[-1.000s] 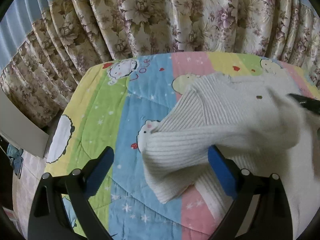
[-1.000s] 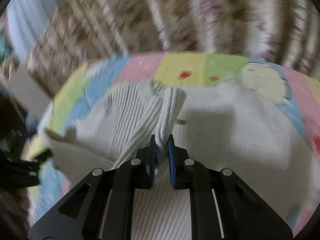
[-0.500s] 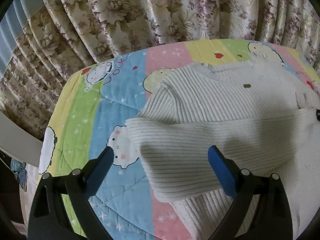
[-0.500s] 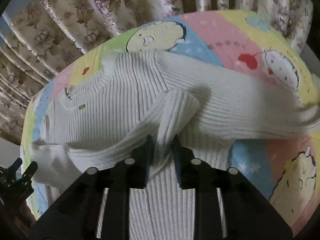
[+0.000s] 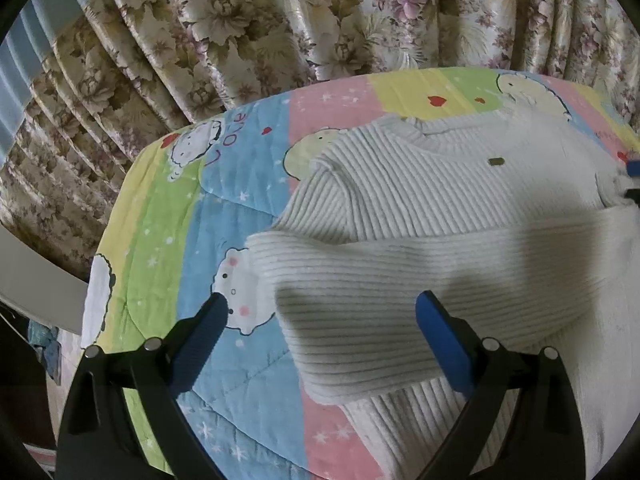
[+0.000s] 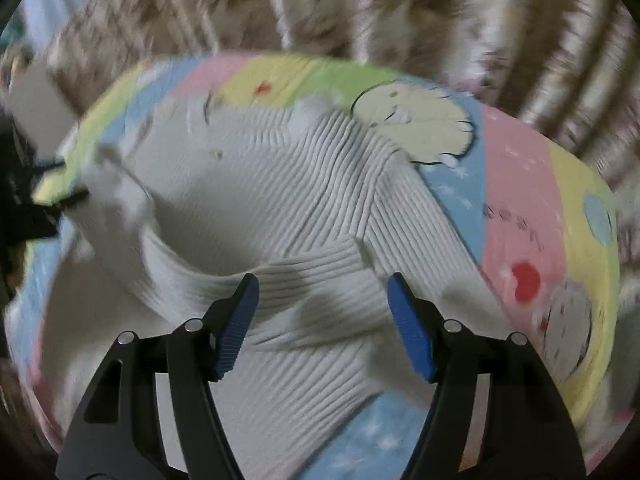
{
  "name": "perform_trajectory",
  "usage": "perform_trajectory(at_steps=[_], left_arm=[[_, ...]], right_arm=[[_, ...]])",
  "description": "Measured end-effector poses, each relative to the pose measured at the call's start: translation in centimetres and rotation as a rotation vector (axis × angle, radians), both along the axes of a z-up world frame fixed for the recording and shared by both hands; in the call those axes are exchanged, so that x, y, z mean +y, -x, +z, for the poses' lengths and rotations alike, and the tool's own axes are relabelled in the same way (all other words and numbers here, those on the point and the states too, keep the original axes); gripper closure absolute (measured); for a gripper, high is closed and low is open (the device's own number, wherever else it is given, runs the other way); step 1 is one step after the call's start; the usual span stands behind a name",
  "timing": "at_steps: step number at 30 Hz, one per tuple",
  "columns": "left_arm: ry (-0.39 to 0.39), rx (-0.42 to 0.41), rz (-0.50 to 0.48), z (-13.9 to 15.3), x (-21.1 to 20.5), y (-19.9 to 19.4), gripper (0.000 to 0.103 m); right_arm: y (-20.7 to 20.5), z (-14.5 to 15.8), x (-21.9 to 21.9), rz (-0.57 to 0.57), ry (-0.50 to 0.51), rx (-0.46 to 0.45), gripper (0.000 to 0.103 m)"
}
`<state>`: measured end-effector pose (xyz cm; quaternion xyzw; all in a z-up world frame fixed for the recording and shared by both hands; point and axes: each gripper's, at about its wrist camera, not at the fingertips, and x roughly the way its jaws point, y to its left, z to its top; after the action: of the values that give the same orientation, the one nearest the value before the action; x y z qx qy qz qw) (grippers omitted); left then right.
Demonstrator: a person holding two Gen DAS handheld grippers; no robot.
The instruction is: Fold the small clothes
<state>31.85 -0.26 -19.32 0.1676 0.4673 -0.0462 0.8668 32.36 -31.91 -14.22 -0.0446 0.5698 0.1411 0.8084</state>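
Observation:
A white ribbed sweater (image 5: 420, 200) lies face up on a colourful cartoon quilt (image 5: 240, 216), with a small brown tag (image 5: 497, 161) on its chest. One sleeve (image 5: 400, 272) lies folded across the body, its end toward the left. My left gripper (image 5: 324, 312) hovers open above that sleeve end, touching nothing. In the blurred right wrist view the sweater (image 6: 304, 184) fills the middle. My right gripper (image 6: 322, 304) is opening; the folded sleeve (image 6: 296, 280) lies below its fingers, and the pads do not press it. The right gripper's tip (image 5: 633, 184) shows at the left view's right edge.
Flowered curtains (image 5: 280, 20) hang close behind the far edge of the quilt. At the left the quilt falls away to a pale board (image 5: 36, 280) and the floor. The left gripper (image 6: 36, 208) appears dark at the right view's left edge.
The right gripper was shut on the sleeve, carried it across the sweater, and has now let go with its jaws apart. The sleeve has dropped flat. The left gripper stayed open.

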Motion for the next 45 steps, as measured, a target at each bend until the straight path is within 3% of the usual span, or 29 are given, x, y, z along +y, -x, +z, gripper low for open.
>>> perform_trajectory(at_steps=[4, 5, 7, 8, 10, 13, 16, 18, 22, 25, 27, 29, 31, 33, 37, 41, 45], left_arm=[[-0.008, 0.005, 0.001, -0.2, -0.1, -0.2, 0.008], [-0.010, 0.005, 0.004, -0.2, -0.1, -0.3, 0.008], [-0.016, -0.001, 0.008, -0.2, -0.1, -0.4, 0.008], [-0.018, -0.007, 0.010, -0.1, 0.0, -0.5, 0.008], [-0.013, -0.010, 0.019, 0.0, 0.4, -0.7, 0.008], [0.016, -0.015, 0.035, 0.4, 1.4, -1.0, 0.008], [0.048, -0.016, 0.053, 0.8, 2.4, -1.3, 0.008], [0.058, -0.013, 0.062, 0.9, 3.0, -1.5, 0.008], [0.077, 0.023, 0.036, 0.2, 3.6, -2.0, 0.008], [0.113, 0.067, 0.005, -0.9, 3.5, -2.6, 0.015], [0.131, 0.110, -0.018, -1.9, 3.2, -3.3, 0.067], [0.204, 0.140, -0.017, -2.2, 3.3, -3.9, 0.077], [0.219, 0.128, -0.030, -1.8, 3.3, -4.1, 0.086], [0.231, 0.091, -0.034, -0.7, 3.5, -4.0, 0.089], [0.245, 0.057, -0.006, 0.3, 4.8, -4.5, 0.090], [0.197, 0.060, -0.009, -0.6, 5.8, -5.2, 0.090], [0.146, 0.074, -0.044, -2.3, 6.1, -4.9, 0.086]], right_arm=[[-1.8, -1.8, 0.4, 0.074, 0.034, 0.100, 0.036], [-1.6, -2.5, 0.7, 0.091, 0.045, 0.124, 0.046], [-1.2, -3.1, 1.5, 0.114, 0.083, 0.121, 0.054], [-1.0, -3.1, 1.7, 0.116, 0.084, 0.108, 0.069], [-0.4, -2.6, 2.0, 0.108, 0.109, 0.053, 0.090], [0.8, -1.0, 1.8, 0.045, 0.141, -0.052, 0.091], [2.5, 1.7, -0.3, -0.162, 0.071, -0.215, 0.091], [3.3, 2.0, -2.0, -0.307, 0.040, -0.265, 0.091], [4.7, -0.2, -4.3, -0.491, 0.020, -0.222, 0.091], [5.3, -1.3, -4.1, -0.483, 0.048, -0.204, 0.091], [5.6, -1.3, -3.7, -0.470, 0.073, -0.206, 0.091], [5.7, -1.5, -3.4, -0.473, 0.069, -0.205, 0.091], [5.3, -1.3, -3.4, -0.475, 0.064, -0.206, 0.091], [4.8, -0.7, -3.5, -0.472, 0.044, -0.199, 0.091], [5.0, 1.6, -3.6, -0.492, -0.108, -0.215, 0.091], [3.6, 1.9, -4.3, -0.549, -0.237, -0.172, 0.091], [2.1, -0.9, -4.5, -0.566, -0.189, -0.112, 0.091]])
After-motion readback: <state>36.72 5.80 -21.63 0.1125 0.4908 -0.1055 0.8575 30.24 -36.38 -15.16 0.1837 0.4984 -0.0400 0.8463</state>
